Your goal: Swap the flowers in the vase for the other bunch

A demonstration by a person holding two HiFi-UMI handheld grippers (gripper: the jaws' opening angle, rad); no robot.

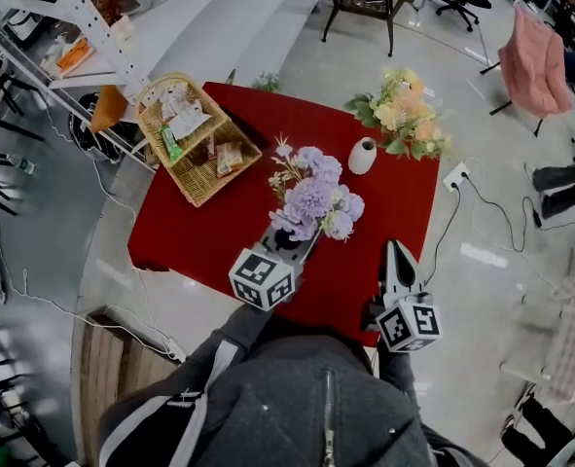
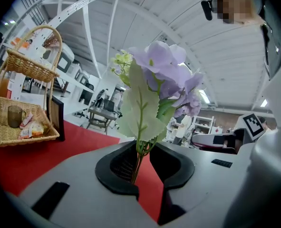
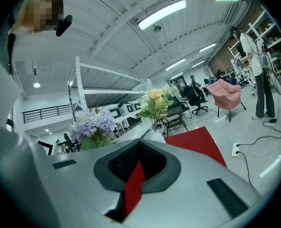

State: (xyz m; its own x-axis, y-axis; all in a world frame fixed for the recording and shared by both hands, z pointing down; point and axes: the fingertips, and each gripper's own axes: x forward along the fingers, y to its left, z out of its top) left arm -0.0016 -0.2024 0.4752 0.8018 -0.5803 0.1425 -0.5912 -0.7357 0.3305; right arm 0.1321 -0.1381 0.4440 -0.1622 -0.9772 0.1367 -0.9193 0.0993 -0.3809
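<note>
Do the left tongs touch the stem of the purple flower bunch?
Touching. Left gripper view: the left tongs pinch the stem of the purple flower bunch.

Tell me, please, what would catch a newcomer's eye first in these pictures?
First, the purple bunch, its stem pinched in the left gripper over the near part of the red table. Then the yellow bunch at the white vase on the far right corner, and the wicker basket at the far left.
</note>
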